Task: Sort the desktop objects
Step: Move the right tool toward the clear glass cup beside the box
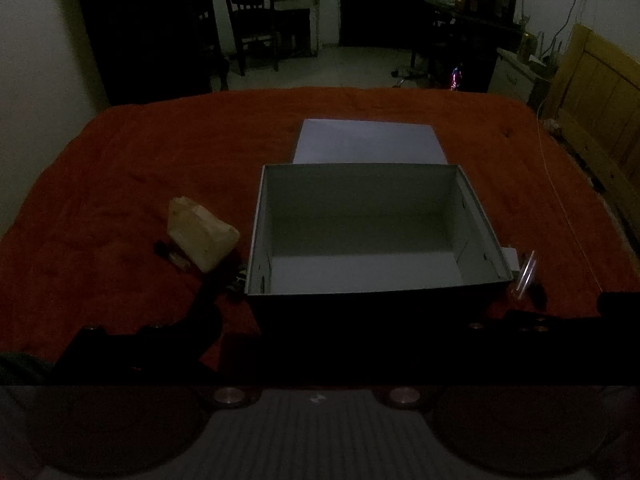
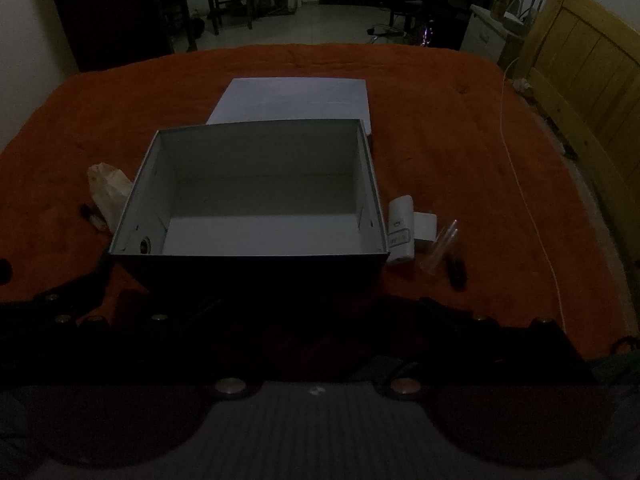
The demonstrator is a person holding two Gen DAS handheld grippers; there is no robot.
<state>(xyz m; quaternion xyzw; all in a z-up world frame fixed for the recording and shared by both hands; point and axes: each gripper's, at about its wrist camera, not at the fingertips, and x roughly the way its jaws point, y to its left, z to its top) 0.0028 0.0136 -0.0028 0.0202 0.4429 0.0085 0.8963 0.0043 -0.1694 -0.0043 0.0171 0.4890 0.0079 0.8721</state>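
Left wrist view: open grey box [image 1: 362, 232], interior bare, standing mid-surface on a red cloth [image 1: 140, 160] (whether bed or bench beneath, cannot tell); its flat lid [image 1: 370, 142] lies just behind, touching the far wall. Left of the box, just beside it: a pale crumpled packet [image 1: 200, 232], with a small dark item [image 1: 162, 249] at its near left edge. Right of the box's near corner: a clear tube [image 1: 526, 270], tilted, and a small black piece [image 1: 539, 292] near it. Left gripper [image 1: 320, 340] lost in shadow along the lower frame; spread or pressed together, cannot tell. Right wrist view: same box [image 2: 260, 200], lid [image 2: 294, 98] behind it, packet [image 2: 108, 186] against its left wall. Along the right wall: a white oblong device [image 2: 401, 228], a small white block [image 2: 425, 227] touching it, clear tubes [image 2: 442, 244], a black cylinder [image 2: 456, 270]. White cord [image 2: 520, 184] trails across the cloth at right. Right gripper [image 2: 320, 320] dark; state cannot be told.
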